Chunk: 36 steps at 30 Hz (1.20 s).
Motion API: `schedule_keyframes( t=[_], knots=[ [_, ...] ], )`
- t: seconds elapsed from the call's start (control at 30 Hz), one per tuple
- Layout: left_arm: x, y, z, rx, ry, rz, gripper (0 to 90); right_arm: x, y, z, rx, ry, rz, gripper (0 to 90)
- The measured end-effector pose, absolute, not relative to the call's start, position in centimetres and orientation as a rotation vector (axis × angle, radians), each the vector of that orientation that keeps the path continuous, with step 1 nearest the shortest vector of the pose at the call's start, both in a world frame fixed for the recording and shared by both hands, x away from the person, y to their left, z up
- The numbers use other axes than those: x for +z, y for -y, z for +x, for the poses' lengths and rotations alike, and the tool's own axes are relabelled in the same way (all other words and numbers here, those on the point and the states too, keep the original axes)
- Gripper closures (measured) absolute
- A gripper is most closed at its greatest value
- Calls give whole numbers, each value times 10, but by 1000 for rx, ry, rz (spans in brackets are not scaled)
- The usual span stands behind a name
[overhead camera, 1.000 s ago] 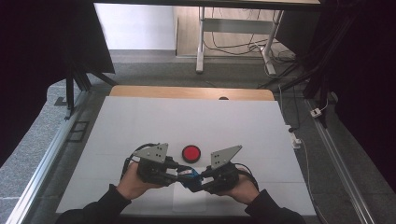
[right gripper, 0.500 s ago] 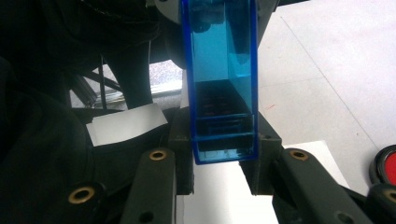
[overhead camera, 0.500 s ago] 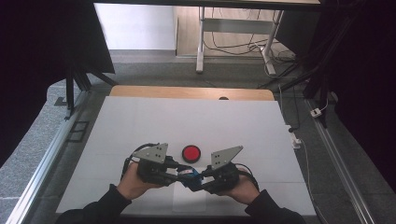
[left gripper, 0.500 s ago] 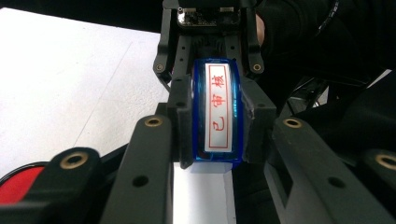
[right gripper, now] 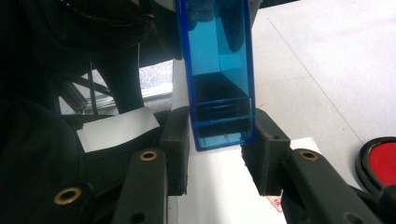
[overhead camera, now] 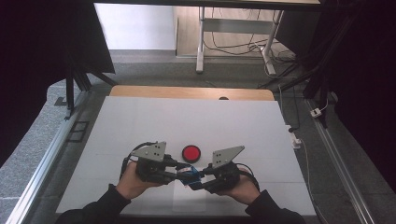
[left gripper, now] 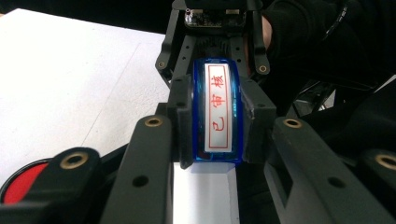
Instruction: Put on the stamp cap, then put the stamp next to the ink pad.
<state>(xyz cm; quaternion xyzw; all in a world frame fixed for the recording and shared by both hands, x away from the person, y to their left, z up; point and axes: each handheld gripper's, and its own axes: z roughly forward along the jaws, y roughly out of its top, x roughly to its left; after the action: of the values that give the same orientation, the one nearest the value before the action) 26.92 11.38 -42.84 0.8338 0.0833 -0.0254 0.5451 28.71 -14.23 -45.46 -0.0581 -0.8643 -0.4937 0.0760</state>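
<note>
My left hand-held gripper [overhead camera: 173,169] pinches the blue stamp [left gripper: 218,112] across its sides, above the near middle of the white table [overhead camera: 140,121]. I judge this grip steadies it for a handover or pull-apart. Its white label carries red characters, "已审核". My right hand-held gripper [overhead camera: 198,179] brackets the stamp's translucent end, contact uncertain. The red pad [overhead camera: 191,152] lies just beyond.

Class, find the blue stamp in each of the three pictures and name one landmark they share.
High view: blue stamp low centre, between the two tools.
Left gripper view: centre, red-lettered face up, pads on both sides.
Right gripper view: top centre, lower end between the pads.
Shared landmark: red ink pad, lower left, lower right.
</note>
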Motion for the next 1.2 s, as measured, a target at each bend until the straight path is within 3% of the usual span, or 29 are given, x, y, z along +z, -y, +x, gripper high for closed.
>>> schedule_keyframes(
  t=[1.2],
  knots=[
    [-425, -131, 275, 35, -346, 2018, 695, -442, 174, 280, -1547, 2784, -550, 227]
  ],
)
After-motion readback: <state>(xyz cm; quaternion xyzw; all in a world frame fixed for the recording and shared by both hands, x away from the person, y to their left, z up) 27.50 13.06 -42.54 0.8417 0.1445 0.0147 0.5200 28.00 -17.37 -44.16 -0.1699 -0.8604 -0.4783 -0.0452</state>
